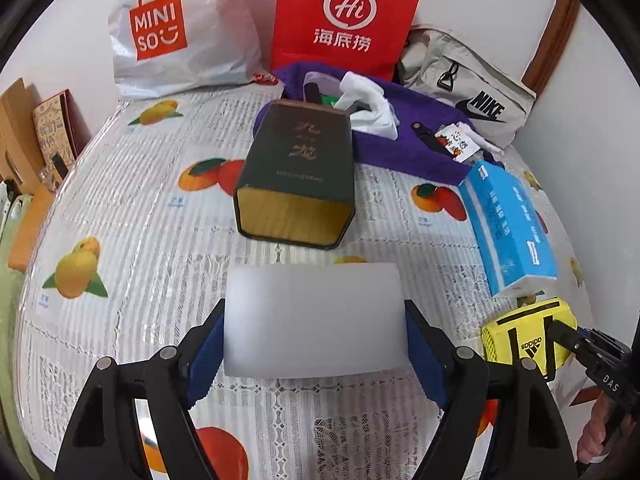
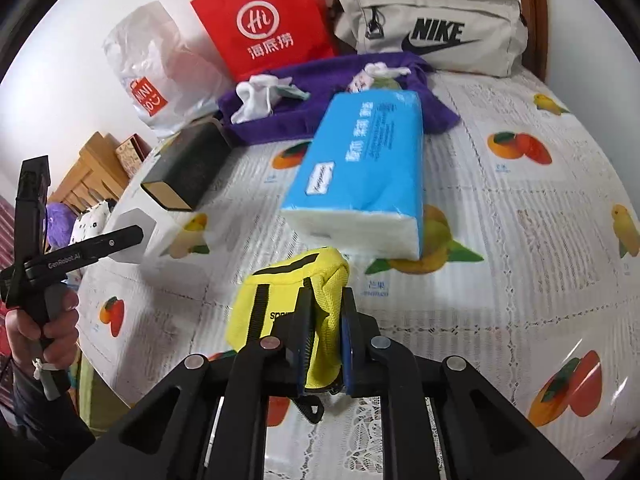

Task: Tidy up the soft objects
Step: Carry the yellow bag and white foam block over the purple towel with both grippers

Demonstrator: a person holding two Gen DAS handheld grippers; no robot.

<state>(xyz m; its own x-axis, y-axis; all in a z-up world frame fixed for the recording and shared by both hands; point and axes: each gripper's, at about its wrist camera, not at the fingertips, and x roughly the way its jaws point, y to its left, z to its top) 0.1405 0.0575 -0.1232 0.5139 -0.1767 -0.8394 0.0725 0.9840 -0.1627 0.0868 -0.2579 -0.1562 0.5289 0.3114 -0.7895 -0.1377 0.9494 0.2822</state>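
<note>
Left view: left gripper (image 1: pixel 314 320) is clamping a white block (image 1: pixel 314 318).
Right view: right gripper (image 2: pixel 325 344) is pinching a yellow pouch (image 2: pixel 280 296).

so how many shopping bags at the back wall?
2: white Miniso bag at back left, red Haidilao bag right of it. Both stand against the wall; none seems hidden.

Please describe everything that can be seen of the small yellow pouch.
The yellow pouch is a small soft bag of woven fabric with black straps, a black top band and a black adidas logo. It rests on the fruit-print tablecloth, just in front of the blue tissue pack. The right claw pinches its right end, and the fabric bunches between the blue pads.
</note>
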